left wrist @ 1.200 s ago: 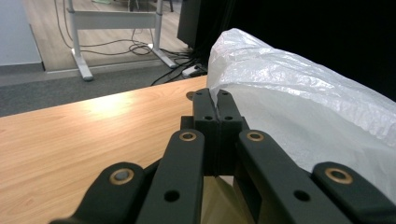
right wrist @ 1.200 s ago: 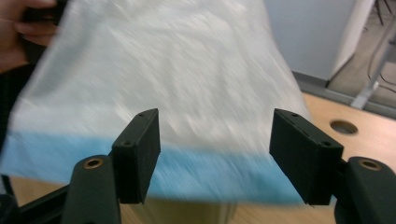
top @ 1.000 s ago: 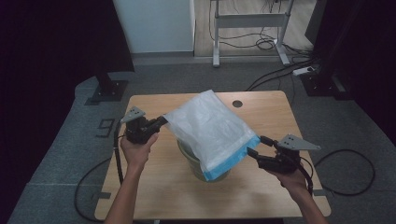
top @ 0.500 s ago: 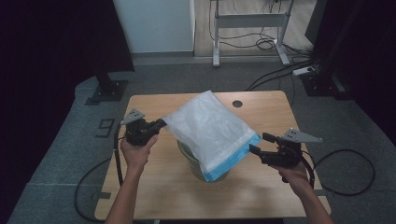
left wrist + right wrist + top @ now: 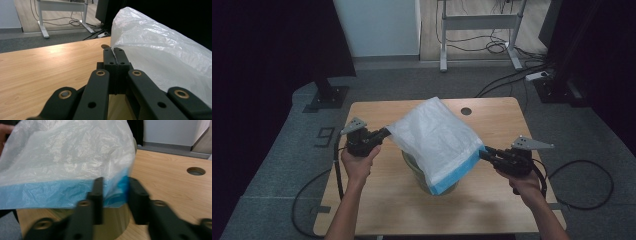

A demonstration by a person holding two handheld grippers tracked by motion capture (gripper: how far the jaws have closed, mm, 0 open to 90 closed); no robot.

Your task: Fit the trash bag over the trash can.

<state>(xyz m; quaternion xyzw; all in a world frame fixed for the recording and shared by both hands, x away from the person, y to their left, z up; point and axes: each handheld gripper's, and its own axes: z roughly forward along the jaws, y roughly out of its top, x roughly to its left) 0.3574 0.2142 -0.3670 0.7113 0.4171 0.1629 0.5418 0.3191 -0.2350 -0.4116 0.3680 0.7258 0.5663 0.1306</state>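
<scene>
High view: white bag (image 5: 437,140) stretched over a bin (image 5: 432,181) on the table (image 5: 377,200).
Left gripper (image 5: 384,133) jaws pinched on bag edge; right gripper (image 5: 484,153) jaws narrowly apart, straddling the blue hem (image 5: 62,192).

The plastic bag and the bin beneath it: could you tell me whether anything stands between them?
Nothing visible does. The plastic bag hangs directly over the bin, with its blue edge by the rim; the left tongs pinch one corner.

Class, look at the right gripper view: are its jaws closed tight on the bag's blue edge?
No: the right gripper has its jaws apart, with the bag corner between them.
</scene>
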